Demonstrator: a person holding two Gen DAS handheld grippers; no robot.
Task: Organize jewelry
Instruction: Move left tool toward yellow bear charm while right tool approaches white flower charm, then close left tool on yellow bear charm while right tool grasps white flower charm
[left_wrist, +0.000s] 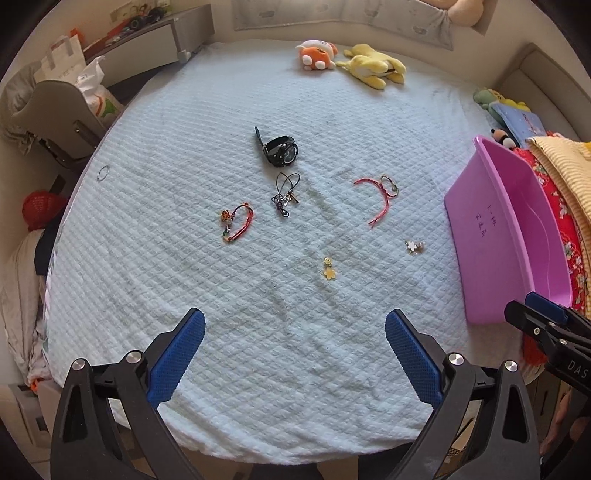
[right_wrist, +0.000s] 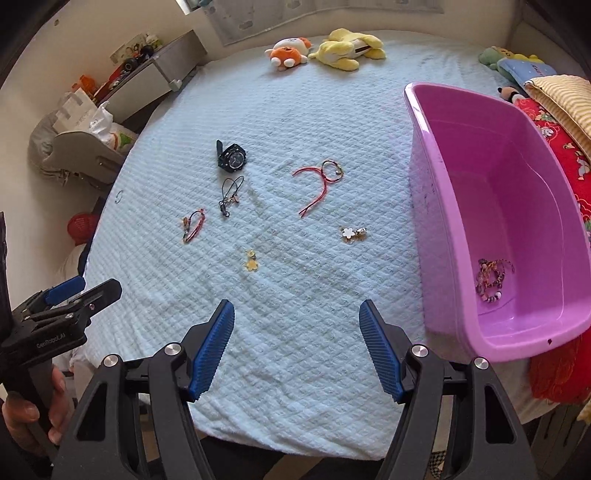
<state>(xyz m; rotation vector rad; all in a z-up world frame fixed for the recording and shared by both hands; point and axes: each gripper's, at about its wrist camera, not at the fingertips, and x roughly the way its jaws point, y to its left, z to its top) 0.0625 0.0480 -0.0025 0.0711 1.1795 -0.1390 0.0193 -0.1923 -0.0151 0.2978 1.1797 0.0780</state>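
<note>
While both tools (left_wrist: 294, 334) (right_wrist: 296, 325) gape empty, yellow charm (left_wrist: 328, 272) lies ahead — pink tub (right_wrist: 480, 325) rt.

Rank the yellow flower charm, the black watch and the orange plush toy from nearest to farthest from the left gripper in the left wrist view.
From the left gripper:
1. Yellow flower charm, just ahead, slightly right.
2. Black watch, mid-bed, straight ahead.
3. Orange plush toy, at the far edge of the bed.

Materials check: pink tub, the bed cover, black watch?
Pink tub: looks like moulded plastic, smooth, slightly glossy walls. Bed cover: soft quilted fabric, diamond stitching, pale blue. Black watch: probably plastic or resin case and strap, dark with some sheen; too small to confirm.
</note>
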